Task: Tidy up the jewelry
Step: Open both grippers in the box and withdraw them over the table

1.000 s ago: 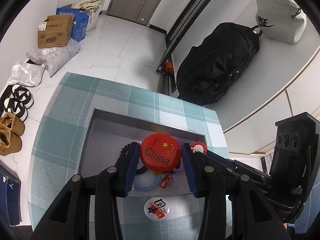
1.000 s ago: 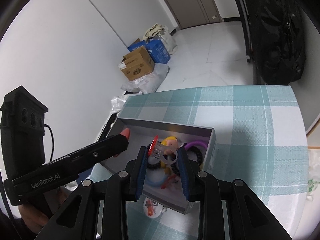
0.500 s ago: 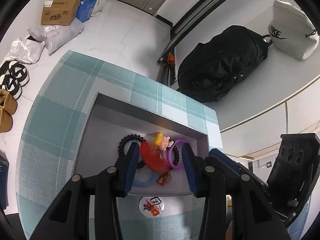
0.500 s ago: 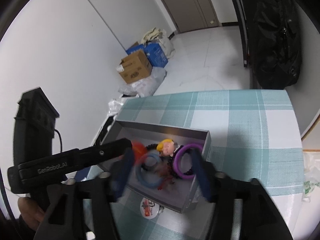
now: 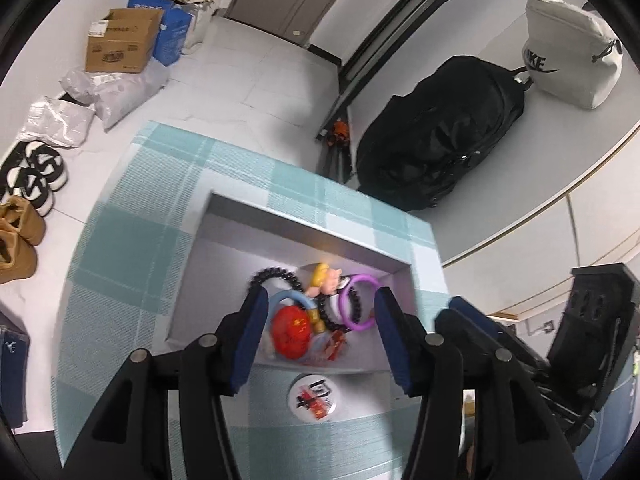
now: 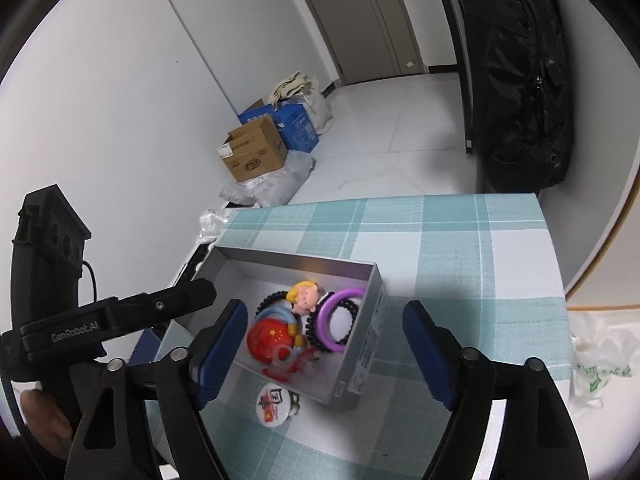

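A grey open box [image 5: 304,224] [image 6: 360,344] sits on the plaid tablecloth. In it lie a red China badge [image 5: 291,333] [image 6: 268,340], a purple ring [image 5: 357,300] [image 6: 334,320], a blue ring [image 5: 286,300], black coil bands [image 5: 276,274] and a blond figure charm [image 5: 323,280] [image 6: 304,296]. A white round badge [image 5: 314,392] [image 6: 273,398] lies on the cloth in front of the box. My left gripper [image 5: 318,332] is open and empty above the box's near side. My right gripper [image 6: 324,356] is open and empty above the box.
The teal plaid tablecloth [image 6: 440,240] ends at the table edges. On the floor are cardboard and blue boxes [image 5: 120,46], shoes [image 5: 24,184], a black bag [image 5: 436,132] and a white Nike bag [image 5: 572,56]. A plastic bag [image 6: 600,364] lies at the right.
My left gripper let go of the red China badge, which now lies in the box, and opened wide. My right gripper also opened and drew back from the box.
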{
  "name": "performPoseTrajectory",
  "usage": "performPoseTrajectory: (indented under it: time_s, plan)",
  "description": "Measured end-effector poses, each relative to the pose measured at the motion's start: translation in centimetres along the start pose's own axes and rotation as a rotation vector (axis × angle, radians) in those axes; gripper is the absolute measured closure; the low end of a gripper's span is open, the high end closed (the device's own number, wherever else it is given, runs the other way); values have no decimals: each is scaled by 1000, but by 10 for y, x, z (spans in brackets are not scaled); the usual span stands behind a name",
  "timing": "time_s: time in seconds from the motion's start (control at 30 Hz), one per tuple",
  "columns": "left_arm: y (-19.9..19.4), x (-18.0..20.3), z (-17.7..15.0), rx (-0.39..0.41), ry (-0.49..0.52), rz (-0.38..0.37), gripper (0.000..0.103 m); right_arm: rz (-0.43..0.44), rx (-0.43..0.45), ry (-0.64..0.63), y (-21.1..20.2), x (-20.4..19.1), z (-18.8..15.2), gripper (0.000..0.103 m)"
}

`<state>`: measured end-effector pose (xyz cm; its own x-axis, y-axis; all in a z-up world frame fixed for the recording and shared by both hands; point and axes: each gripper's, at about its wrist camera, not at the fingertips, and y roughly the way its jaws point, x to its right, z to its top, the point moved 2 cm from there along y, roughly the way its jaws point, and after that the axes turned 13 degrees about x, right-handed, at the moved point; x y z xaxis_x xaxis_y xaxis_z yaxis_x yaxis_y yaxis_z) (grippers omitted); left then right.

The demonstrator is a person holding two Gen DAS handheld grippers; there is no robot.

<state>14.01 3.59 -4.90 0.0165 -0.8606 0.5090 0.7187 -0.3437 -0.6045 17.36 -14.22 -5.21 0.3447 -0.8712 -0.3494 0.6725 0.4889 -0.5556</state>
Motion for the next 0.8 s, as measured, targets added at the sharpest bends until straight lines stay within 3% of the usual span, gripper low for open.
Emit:
performPoseTrajectory:
  time_s: [0.3, 0.43, 0.8]
  plan:
    - [-16, -1, -8, 43, 8, 9, 53, -26, -18, -4, -12, 5, -15, 18]
    - [-20, 1, -17, 49, 51, 43, 40, -48, -24, 2, -20, 10, -23, 16]
    - [-20, 9, -49, -23, 173, 87, 38, -81, -26, -34, -36, 9, -39, 11]
